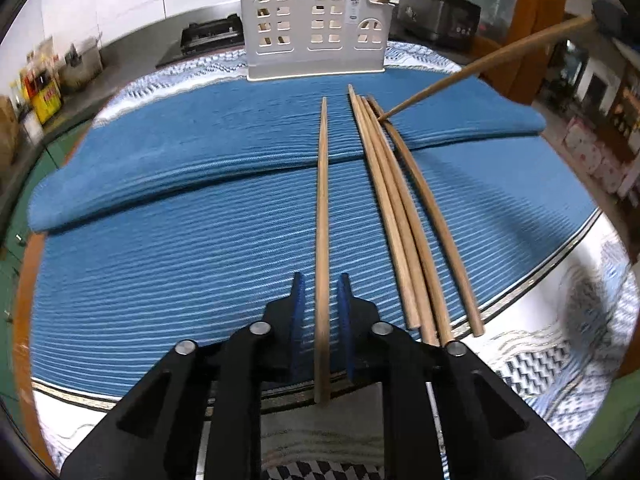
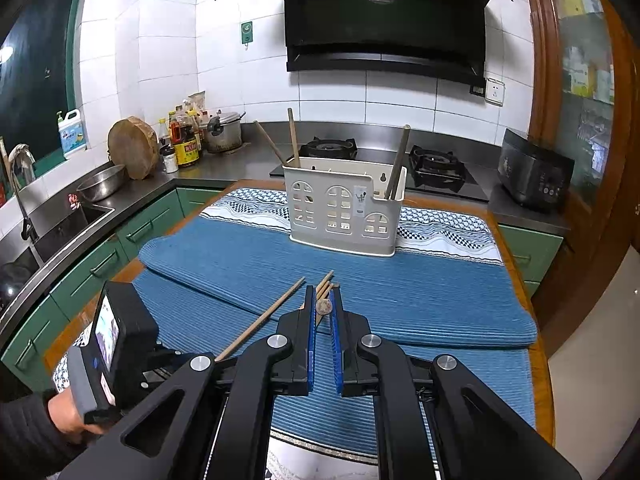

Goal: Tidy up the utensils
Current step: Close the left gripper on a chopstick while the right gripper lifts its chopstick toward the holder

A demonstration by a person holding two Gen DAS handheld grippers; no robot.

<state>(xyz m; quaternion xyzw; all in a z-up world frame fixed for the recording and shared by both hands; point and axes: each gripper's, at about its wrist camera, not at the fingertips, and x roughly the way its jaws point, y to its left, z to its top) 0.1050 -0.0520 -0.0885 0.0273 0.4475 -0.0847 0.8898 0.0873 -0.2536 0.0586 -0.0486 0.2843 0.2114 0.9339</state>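
Left gripper (image 1: 321,280): black, blue-padded; jaws parted on either side of a single long wooden chopstick (image 1: 322,216), pads not touching it; lower centre of the left wrist view.
Single chopstick: lies on the ribbed blue mat (image 1: 180,240), pointing toward the caddy; its near end is hidden under the gripper body.
Loose chopsticks (image 1: 400,208): four, bunched just right of the single one, tips converging at the mat's fold; a fifth stick (image 1: 480,60) slants in from the upper right, tip touching the bunch.
White plastic utensil caddy with arched window cut-outs (image 2: 340,212): upper centre of the right wrist view, on the patterned cloth beyond the mat. Large compartment: two wooden sticks leaning left. Small right compartment: two more, upright.
Right gripper (image 2: 323,304): jaws narrowed on the round butt end of a brown chopstick (image 2: 323,306), seen end-on; contact with the pads cannot be told.
Cut off: caddy contents are cropped by the top edge in the left wrist view.
Right wrist view only: the person's left hand (image 2: 68,420) on the other gripper's handle, lower left; black range hood (image 2: 384,20), sink and steel bowl (image 2: 100,186).
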